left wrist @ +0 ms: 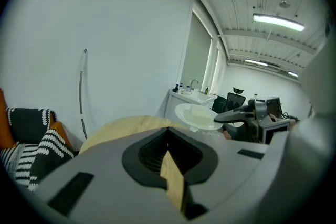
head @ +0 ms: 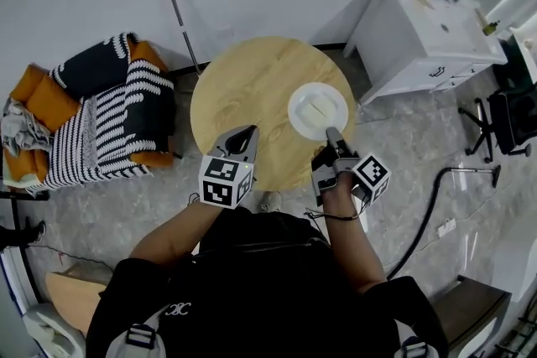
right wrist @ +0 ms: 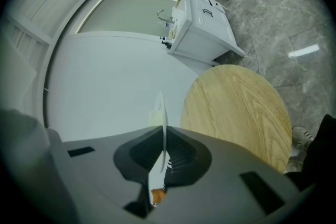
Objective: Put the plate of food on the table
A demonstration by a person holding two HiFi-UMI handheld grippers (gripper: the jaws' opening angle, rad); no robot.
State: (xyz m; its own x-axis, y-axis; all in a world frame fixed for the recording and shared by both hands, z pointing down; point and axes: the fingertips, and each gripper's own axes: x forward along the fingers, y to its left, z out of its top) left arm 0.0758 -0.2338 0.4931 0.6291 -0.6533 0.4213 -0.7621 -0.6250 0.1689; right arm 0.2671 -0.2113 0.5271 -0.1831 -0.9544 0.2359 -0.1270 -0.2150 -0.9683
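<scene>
Head view: the right gripper (head: 333,132) is clamping the near rim of a white plate (head: 317,111) carrying pale food, and is holding it over the right part of the round wooden table (head: 243,92). The left gripper (head: 250,131) is hovering over the table's near edge with its fingers together. A striped armchair (head: 101,117) is sitting to the left and a white sink cabinet (head: 428,38) at upper right.

Left gripper view: the jaws are meeting with nothing gripped. Beyond them, the plate is appearing slightly above the tabletop.

Right gripper view: the plate rim is showing edge-on, pinched between both pads.
</scene>
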